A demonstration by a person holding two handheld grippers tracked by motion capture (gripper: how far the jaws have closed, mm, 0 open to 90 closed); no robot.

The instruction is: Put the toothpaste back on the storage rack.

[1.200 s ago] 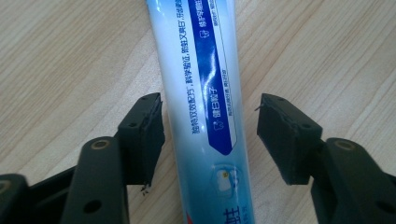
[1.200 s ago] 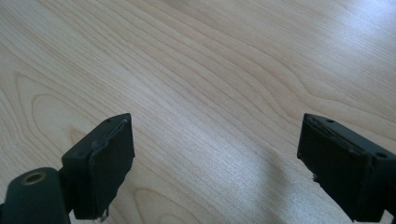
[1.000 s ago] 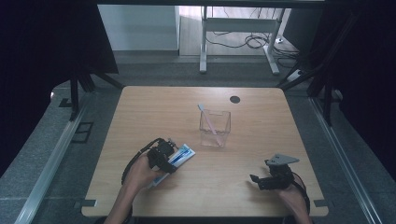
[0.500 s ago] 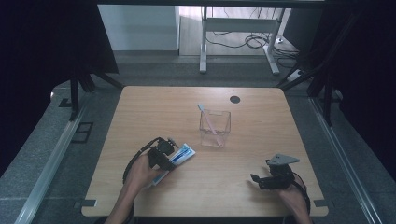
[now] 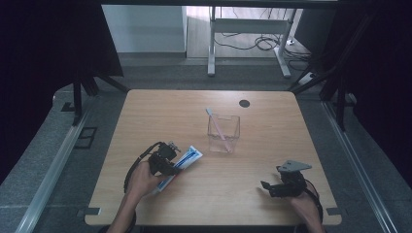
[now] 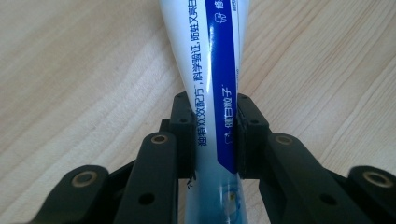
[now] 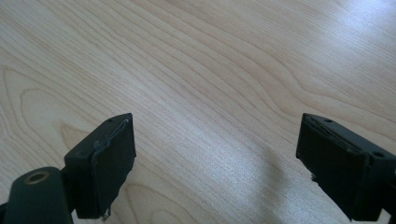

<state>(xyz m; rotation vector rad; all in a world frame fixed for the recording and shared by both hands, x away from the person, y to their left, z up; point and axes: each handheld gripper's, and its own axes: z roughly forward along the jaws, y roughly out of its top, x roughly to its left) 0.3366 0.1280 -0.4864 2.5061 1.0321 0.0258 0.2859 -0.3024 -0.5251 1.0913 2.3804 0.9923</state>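
Note:
A white and blue toothpaste tube [image 5: 187, 158] lies low over the wooden table [image 5: 145, 116] at the front left. My left gripper [image 5: 167, 162] is shut on the toothpaste tube [image 6: 215, 70], its jaws squeezing the tube's middle. A clear square cup [image 5: 223, 133] stands mid-table with a pink toothbrush [image 5: 216, 124] leaning in it. My right gripper [image 5: 267, 188] rests near the front right edge, open. In the right gripper view its fingers [image 7: 105, 163] stand wide apart over bare wood.
A round dark cable hole [image 5: 244, 103] sits near the table's far edge. Beyond the table stand a white desk frame [image 5: 211, 43] and loose cables [image 5: 252, 43] on the floor. Dark curtains flank both sides.

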